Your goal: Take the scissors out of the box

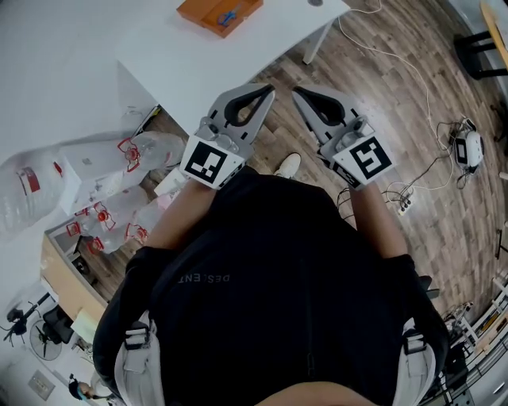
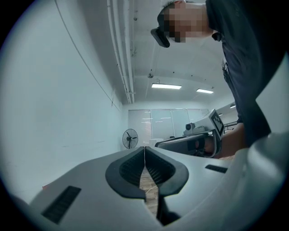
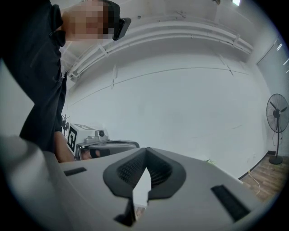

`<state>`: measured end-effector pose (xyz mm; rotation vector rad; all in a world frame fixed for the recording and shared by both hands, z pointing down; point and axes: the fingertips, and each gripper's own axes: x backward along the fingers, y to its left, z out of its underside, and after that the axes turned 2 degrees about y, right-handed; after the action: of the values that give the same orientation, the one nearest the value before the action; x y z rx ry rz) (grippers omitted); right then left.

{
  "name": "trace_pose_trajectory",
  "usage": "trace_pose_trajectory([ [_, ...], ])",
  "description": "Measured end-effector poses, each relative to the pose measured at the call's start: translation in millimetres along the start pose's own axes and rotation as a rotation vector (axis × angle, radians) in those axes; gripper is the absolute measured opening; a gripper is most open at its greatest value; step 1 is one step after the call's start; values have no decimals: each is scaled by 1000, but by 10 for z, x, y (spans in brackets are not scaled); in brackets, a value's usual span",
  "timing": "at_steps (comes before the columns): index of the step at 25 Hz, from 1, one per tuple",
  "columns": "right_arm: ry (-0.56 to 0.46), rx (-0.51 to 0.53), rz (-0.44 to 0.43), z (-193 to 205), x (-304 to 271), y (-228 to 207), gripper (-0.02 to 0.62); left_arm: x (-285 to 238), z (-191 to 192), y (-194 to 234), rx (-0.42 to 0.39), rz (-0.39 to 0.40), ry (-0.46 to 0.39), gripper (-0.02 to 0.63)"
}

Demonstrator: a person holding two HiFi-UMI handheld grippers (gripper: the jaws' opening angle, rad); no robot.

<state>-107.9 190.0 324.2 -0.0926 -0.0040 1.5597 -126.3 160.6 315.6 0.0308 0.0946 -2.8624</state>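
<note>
approach step, with left gripper [image 1: 267, 92] and right gripper [image 1: 298, 92] pinched shut, empty; next, reaching to the box [image 1: 198, 11] and opening for the scissors [image 1: 228, 16]

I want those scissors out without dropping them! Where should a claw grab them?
Probably the scissors' blue part, coming straight down from above: the orange box lies open on top and its walls block the sides. They look too small to say more.
</note>
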Motion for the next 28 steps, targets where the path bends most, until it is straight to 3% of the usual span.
trace_pose_trajectory([
  [9, -11, -8, -15, -16, 37, -348, 8, -295, 82, 5, 21, -24, 18, 20],
  [28, 19, 11, -38, -174, -942, -1437, 8, -1105, 71, 1318, 17, -56, -27, 20],
])
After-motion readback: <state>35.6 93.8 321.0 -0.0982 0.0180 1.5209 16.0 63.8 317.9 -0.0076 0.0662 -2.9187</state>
